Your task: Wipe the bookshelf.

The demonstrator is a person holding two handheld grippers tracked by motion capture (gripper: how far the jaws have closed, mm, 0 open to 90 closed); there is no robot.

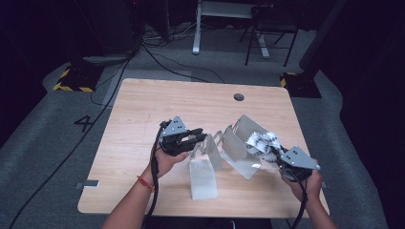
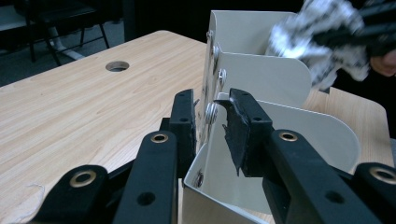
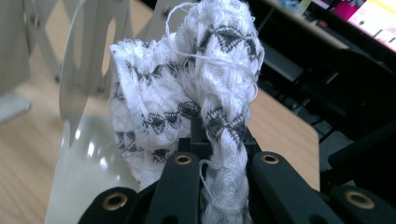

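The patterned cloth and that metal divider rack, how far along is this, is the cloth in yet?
Not yet. Done: the right gripper is shut on the black-and-white cloth and has it lifted beside the rack. In hand: the left gripper straddles a divider's edge, apparently steadying the rack, while the cloth hangs at the rack's far slot. Left, presumably: lowering the cloth between the dividers and letting go.

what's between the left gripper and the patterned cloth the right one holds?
High view: the white metal expanding rack's upright plates. The left gripper straddles one; the black-and-white knitted cloth hangs over the far slot.
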